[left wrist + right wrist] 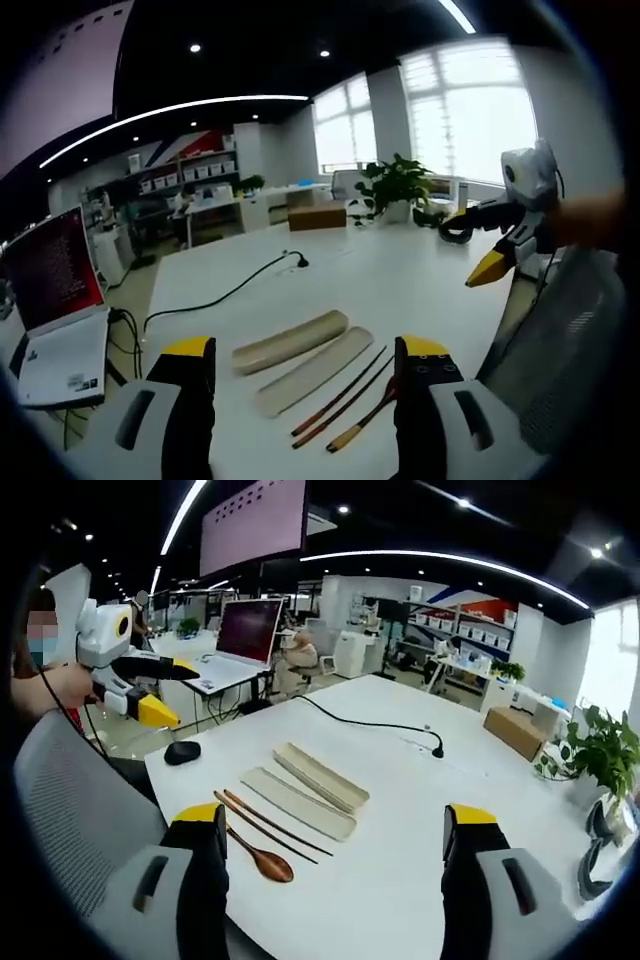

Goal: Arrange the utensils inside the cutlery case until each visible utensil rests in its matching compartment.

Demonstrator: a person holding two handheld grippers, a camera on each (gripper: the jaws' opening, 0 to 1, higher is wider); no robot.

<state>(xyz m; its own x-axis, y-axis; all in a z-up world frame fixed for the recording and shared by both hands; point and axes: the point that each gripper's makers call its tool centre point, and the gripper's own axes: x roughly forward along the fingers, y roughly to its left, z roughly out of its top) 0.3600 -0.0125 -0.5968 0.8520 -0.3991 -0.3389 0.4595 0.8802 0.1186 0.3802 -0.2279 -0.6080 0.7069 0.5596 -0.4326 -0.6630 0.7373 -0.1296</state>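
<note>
On the white rectangular table (400, 780) lie the two beige, long, shallow halves of the cutlery case (310, 787), side by side and touching along their length, open and with nothing in them. Just beside the nearer half, on the bare tabletop, rest a pair of slim dark brown wooden chopsticks (268, 825) and a brown wooden spoon (262, 859) (its bowl points toward the right gripper view's camera). In the left gripper view the same set appears as case halves (302, 358), chopsticks (340, 397) and spoon (362, 423), the spoon closest to that view's right jaw. The left gripper (305, 350) hangs above the table with its yellow-tipped black jaws spread wide, holding nothing; the right gripper (335, 815) likewise has its jaws wide apart and bare. A black cable (375, 723) runs across the far tabletop, a small black mouse (182, 751) sits near the table's corner, and an open laptop (235, 645) stands on a desk beyond.
</note>
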